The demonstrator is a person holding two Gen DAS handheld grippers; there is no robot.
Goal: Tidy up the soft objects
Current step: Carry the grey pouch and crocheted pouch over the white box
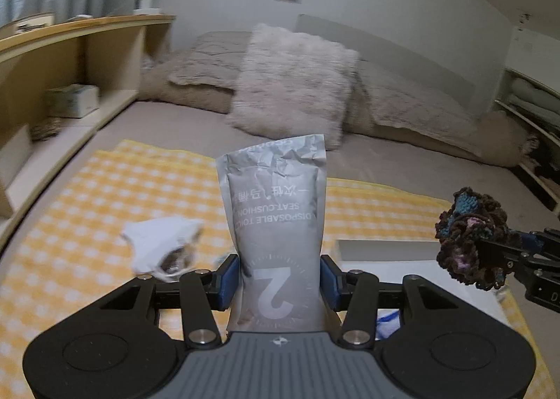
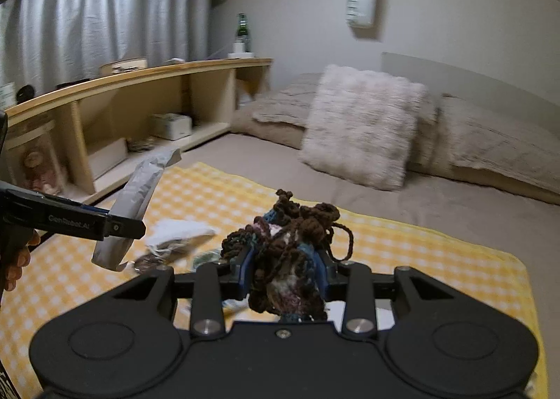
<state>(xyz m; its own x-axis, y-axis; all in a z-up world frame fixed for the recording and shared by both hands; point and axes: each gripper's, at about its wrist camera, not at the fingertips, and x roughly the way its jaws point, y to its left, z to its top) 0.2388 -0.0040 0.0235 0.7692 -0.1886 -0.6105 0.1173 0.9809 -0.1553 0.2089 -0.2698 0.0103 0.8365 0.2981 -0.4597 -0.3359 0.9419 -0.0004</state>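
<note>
You're mid-carry with both hands loaded: your left gripper [image 1: 280,280] pinches one grey packet [image 1: 276,224] upright, dead centre, and your right gripper [image 2: 284,275] is clamped on one brown yarn scrunchie [image 2: 290,259], out at 3 o'clock from the left camera. One white pouch [image 1: 164,248] sits at 9 o'clock on the yellow checked cloth [image 1: 87,196]. Next, I'd guess, both go to the white box [image 1: 392,252], at 3 o'clock beside the packet.

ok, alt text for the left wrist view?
The left gripper holds a grey foil pouch upright above a yellow checked cloth on a bed; at right, the right gripper grips a dark crocheted bundle.
</note>
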